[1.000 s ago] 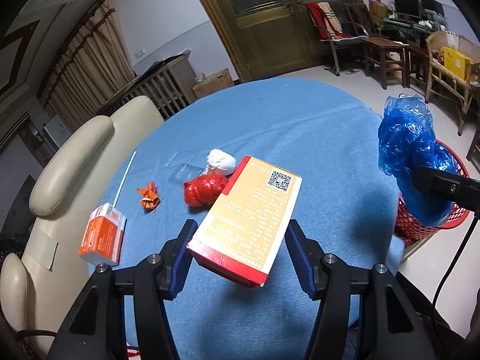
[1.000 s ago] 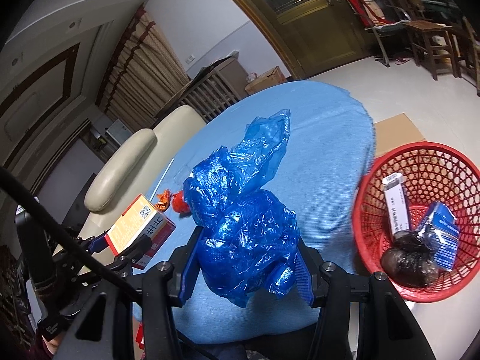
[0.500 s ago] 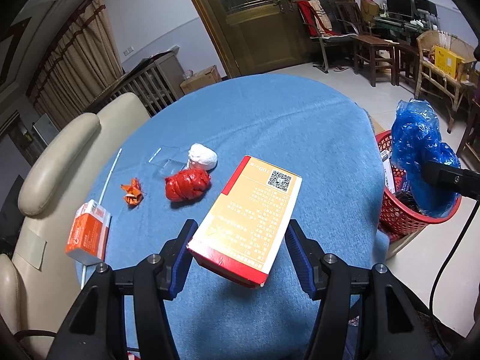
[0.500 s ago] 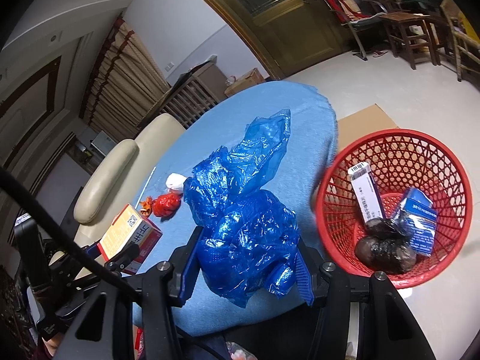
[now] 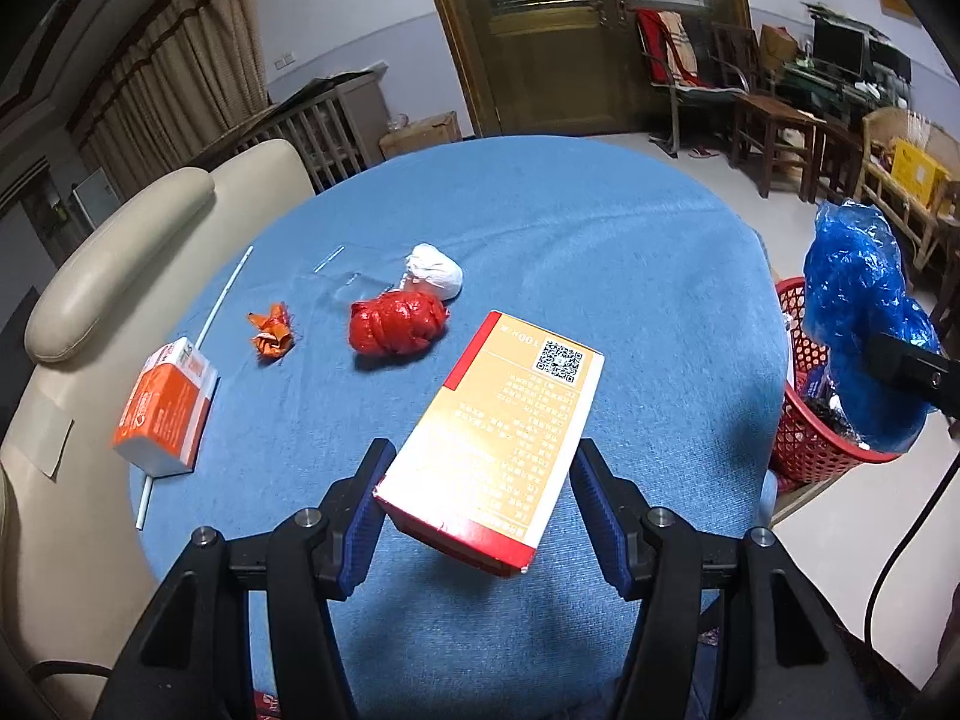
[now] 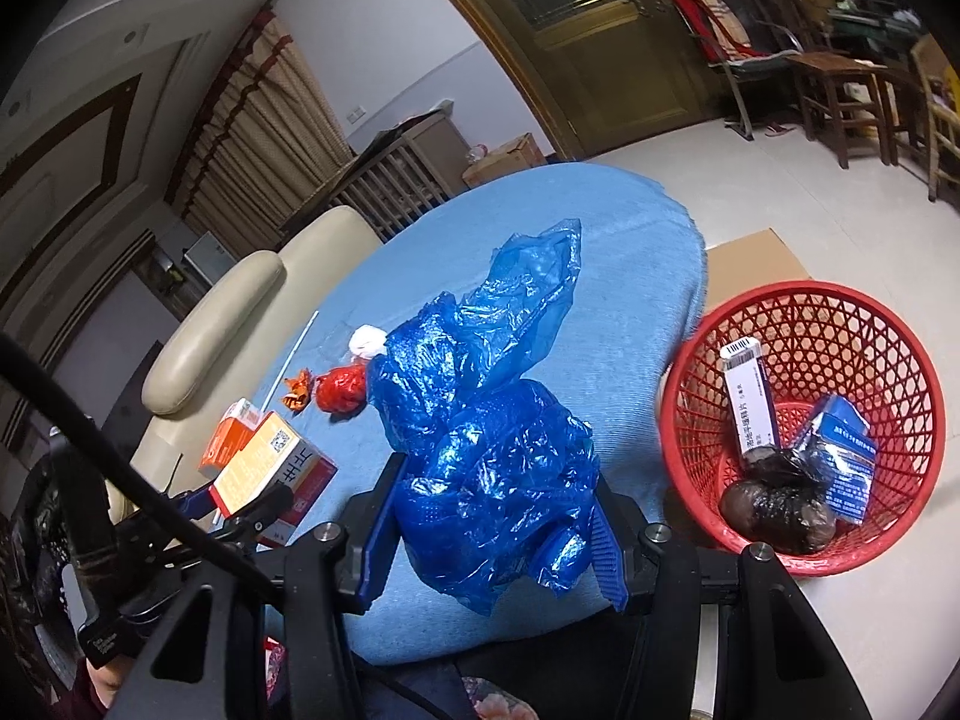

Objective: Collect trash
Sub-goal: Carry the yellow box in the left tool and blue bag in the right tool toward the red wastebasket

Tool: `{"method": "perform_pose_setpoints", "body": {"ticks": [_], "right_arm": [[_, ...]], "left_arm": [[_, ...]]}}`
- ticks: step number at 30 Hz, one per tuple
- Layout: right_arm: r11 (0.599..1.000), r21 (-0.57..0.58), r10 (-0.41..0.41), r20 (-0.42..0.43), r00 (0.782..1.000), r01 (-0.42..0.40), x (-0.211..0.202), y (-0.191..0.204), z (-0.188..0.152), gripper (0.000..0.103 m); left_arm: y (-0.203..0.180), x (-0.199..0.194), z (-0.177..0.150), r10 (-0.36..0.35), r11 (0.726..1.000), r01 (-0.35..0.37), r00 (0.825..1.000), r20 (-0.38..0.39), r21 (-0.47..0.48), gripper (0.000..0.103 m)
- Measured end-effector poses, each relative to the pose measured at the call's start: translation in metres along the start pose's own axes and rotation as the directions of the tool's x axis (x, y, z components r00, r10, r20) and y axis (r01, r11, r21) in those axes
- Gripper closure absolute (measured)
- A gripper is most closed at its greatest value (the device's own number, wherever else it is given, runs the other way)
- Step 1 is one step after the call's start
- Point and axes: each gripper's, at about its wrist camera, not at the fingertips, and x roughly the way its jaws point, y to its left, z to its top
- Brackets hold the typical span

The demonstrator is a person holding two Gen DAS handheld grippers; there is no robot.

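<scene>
Left wrist: my left claw clamps a flat glossy cardboard box above the blue cloth bench. Right wrist: my right claw squeezes a crinkled blue plastic bag beside the red mesh basket.

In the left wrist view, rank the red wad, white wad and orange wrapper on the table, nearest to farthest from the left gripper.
From the left gripper:
1. red wad, just ahead, slightly left.
2. orange wrapper, farther left; close to the next.
3. white wad, behind the red wad.

The red basket now sits nearer, fully visible.
</scene>
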Motion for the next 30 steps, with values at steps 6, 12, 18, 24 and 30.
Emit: {"method": "perform_pose_setpoints", "body": {"ticks": [6,12,18,24,30], "right_arm": [[1.000,-0.016,0.001,0.018,1.000,-0.001,-0.005,0.003,-0.001,0.045],[1.000,-0.007,0.001,0.007,1.000,-0.001,-0.003,0.000,-0.002,0.045],[1.000,-0.010,0.001,0.009,1.000,-0.001,-0.003,0.002,-0.001,0.045],[1.000,-0.005,-0.007,0.025,1.000,0.007,-0.006,-0.002,0.000,0.045],[1.000,0.019,-0.021,0.023,1.000,0.021,-0.006,-0.009,0.003,0.045]], "left_arm": [[-0.001,-0.003,0.000,-0.005,1.000,0.005,1.000,0.010,0.003,0.041],[-0.003,0.000,0.001,-0.009,1.000,0.009,1.000,0.006,0.008,0.041],[0.001,-0.001,-0.001,-0.003,1.000,0.003,1.000,0.008,-0.001,0.041],[0.003,-0.004,0.001,0.006,1.000,-0.006,1.000,0.023,-0.011,0.041],[0.008,0.001,0.000,0.002,1.000,-0.002,1.000,0.013,-0.030,0.041]]}}
